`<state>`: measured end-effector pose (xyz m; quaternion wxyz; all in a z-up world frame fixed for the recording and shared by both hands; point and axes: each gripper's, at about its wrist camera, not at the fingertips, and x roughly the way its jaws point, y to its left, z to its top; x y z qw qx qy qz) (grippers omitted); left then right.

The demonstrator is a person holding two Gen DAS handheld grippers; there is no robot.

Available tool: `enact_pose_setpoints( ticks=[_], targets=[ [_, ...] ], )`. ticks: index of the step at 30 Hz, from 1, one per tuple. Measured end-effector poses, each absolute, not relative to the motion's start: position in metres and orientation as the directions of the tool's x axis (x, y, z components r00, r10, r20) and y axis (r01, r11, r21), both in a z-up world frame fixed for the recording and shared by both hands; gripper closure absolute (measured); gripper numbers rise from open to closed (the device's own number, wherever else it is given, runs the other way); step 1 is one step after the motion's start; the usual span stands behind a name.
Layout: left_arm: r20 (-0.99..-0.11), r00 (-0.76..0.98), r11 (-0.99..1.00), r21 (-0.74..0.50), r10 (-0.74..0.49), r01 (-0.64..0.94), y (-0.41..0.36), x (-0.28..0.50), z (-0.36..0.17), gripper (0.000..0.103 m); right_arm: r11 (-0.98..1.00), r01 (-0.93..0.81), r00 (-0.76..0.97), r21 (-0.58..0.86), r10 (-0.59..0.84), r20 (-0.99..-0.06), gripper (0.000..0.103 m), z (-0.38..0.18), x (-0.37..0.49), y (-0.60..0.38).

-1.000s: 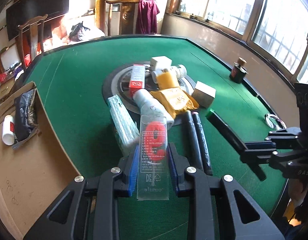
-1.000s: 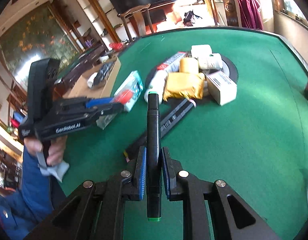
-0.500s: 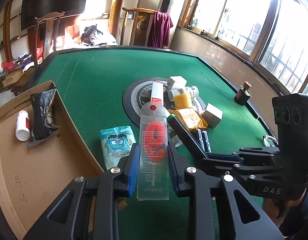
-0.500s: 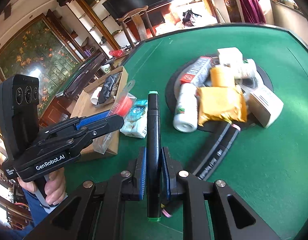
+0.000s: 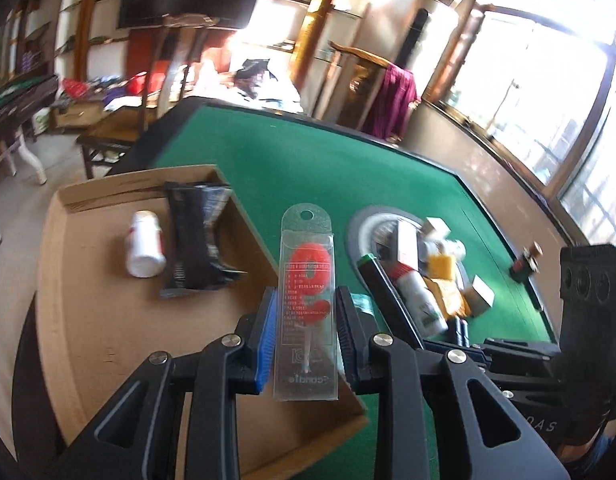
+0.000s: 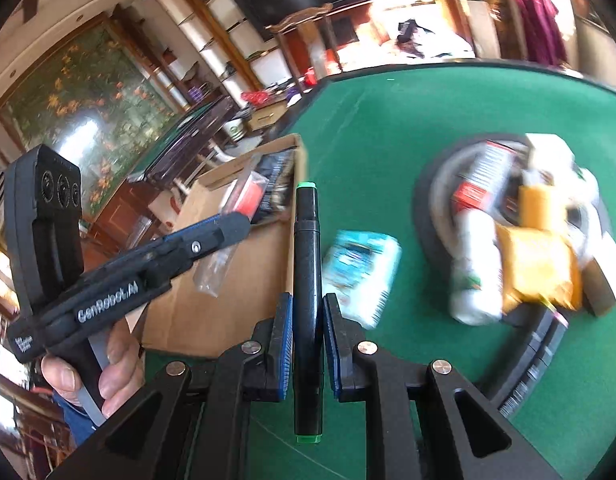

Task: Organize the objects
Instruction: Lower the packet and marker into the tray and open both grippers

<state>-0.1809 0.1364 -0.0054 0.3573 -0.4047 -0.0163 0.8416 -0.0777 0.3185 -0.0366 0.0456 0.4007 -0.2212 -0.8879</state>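
Now the left gripper (image 5: 306,330) clamps a candle packet (image 5: 306,308) above the cardboard box (image 5: 88,300), right gripper (image 6: 308,336) clenching a black marker (image 6: 307,280)

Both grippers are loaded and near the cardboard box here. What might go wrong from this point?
Three risks, as judgement:
1. The left gripper pinches only the lower part of the clear candle packet; it may slip or swing.
2. The right gripper holds the black marker close beside the left one, so they may collide.
3. The cardboard box already holds a white bottle and black pouch.
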Motion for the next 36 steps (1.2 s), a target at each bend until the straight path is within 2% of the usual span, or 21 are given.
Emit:
enact_pose_setpoints(
  ticks=[4, 11, 16, 36],
  targets=[
    [-0.683, -0.455, -0.798, -0.336, 0.572, -0.5, 0.108, -0.205, -0.01, 0.076, -0.905, -0.059, -0.653, 0.421, -0.284, -0.702, 0.087, -0.037, -0.107, 0.297],
    [-0.76, -0.524, -0.919, -0.26, 0.384, -0.296, 0.074, -0.247, -0.034, 0.076, -0.912, -0.047, -0.616, 0.407, -0.294, -0.731, 0.087, -0.048, -0.162, 0.266],
    [-0.791, -0.524, -0.947, -0.233, 0.316, -0.22, 0.065, -0.259, -0.047, 0.076, -0.916, -0.057, -0.604, 0.397, -0.284, -0.744, 0.087, -0.054, -0.198, 0.246],
    [-0.827, -0.484, -0.957, -0.234, 0.287, -0.17, 0.062, -0.266, -0.061, 0.076, -0.885, -0.183, -0.584, 0.428, -0.252, -0.772, 0.086, -0.081, -0.252, 0.25]
  ],
)
